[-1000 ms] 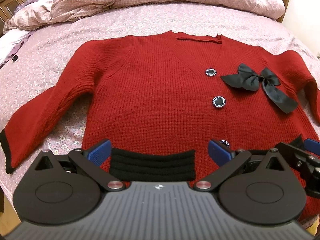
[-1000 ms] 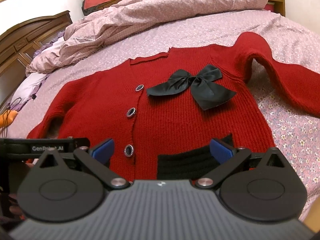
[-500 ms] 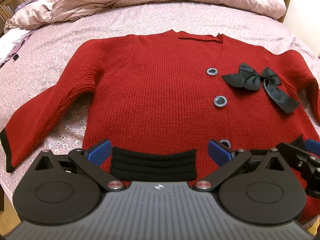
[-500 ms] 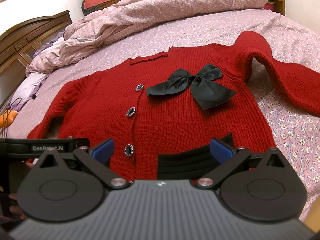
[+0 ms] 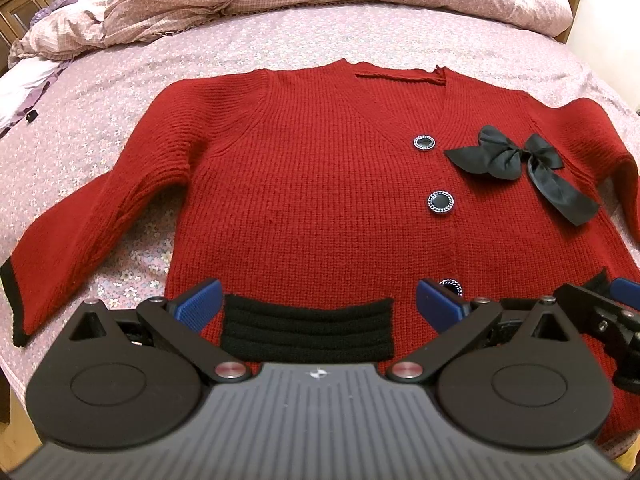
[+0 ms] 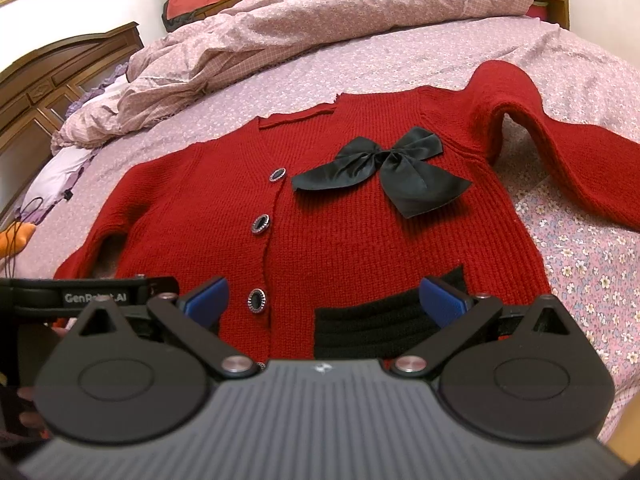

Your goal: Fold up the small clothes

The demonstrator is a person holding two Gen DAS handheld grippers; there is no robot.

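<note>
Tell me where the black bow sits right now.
The black bow lies on the red cardigan's chest, right of the top buttons in both wrist views.

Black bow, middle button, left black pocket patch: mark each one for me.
black bow (image 6: 386, 156), right wrist view, on the knot at its centre.
middle button (image 5: 440, 201), left wrist view, on the button's dark face.
left black pocket patch (image 5: 307, 328), left wrist view, on the middle of the ribbed knit.
</note>
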